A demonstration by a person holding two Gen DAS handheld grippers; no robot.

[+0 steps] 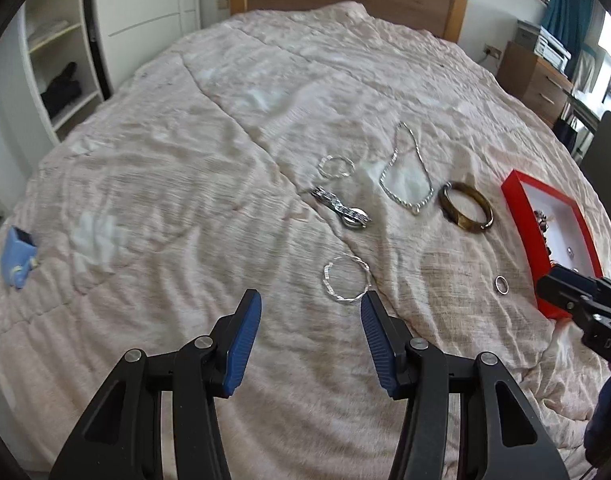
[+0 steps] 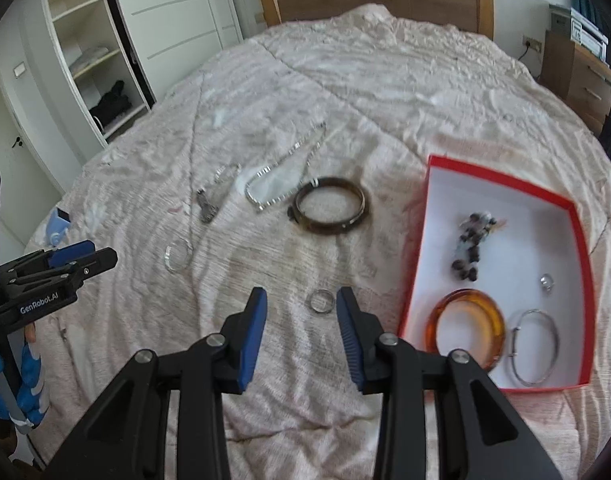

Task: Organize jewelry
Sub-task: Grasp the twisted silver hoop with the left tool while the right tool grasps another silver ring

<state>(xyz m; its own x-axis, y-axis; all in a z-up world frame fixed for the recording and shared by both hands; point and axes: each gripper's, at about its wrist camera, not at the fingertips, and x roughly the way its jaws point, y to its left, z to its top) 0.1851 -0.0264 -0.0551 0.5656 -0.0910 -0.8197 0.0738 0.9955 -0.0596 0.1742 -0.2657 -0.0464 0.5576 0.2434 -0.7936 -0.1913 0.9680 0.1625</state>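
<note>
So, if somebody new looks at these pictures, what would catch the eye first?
Probably the red box on the right side of the pink bedspread, its white inside holding an amber bangle, a thin silver bangle and dark beads. Next, the loose jewelry left of it: a dark brown bangle, a silver chain and a small ring just ahead of the open right gripper.

Left gripper (image 1: 311, 300) low centre of its own view, tilted down, blue pads (image 1: 245, 344) apart, nothing btwn them. Right gripper (image 2: 301, 298) low centre too, angled down, jaws narrower but parted, empty. Each shows at the other's frame edge; blue sleeve (image 2: 29, 376) lower left.
</note>
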